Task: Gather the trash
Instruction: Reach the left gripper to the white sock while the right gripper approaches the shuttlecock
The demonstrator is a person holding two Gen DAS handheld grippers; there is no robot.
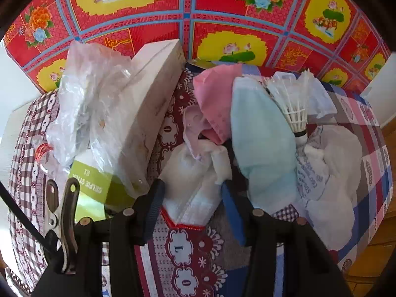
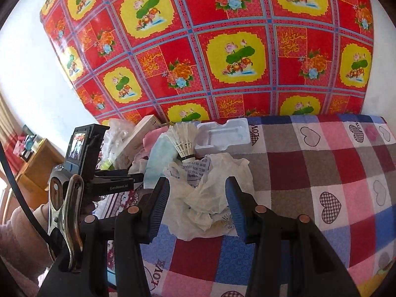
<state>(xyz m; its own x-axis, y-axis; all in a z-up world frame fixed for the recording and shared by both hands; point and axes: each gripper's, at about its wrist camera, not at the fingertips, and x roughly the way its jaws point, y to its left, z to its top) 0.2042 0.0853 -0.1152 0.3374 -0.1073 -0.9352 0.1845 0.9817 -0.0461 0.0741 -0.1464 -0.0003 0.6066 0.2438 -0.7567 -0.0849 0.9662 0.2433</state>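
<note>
Two grippers work your heap: the left gripper straddles white tissue, the right gripper brackets crumpled paper; whether either grips yet is unclear.

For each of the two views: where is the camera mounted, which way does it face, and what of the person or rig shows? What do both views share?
Left wrist: sits on the left gripper, looks steeply down on white crumpled tissue between its jaws.
Right wrist: sits on the right gripper, looks down and forward over the checked cloth at a crumpled plastic bag; a sleeve and the left gripper show.
Shared: shuttlecock, red floral backdrop.
</note>
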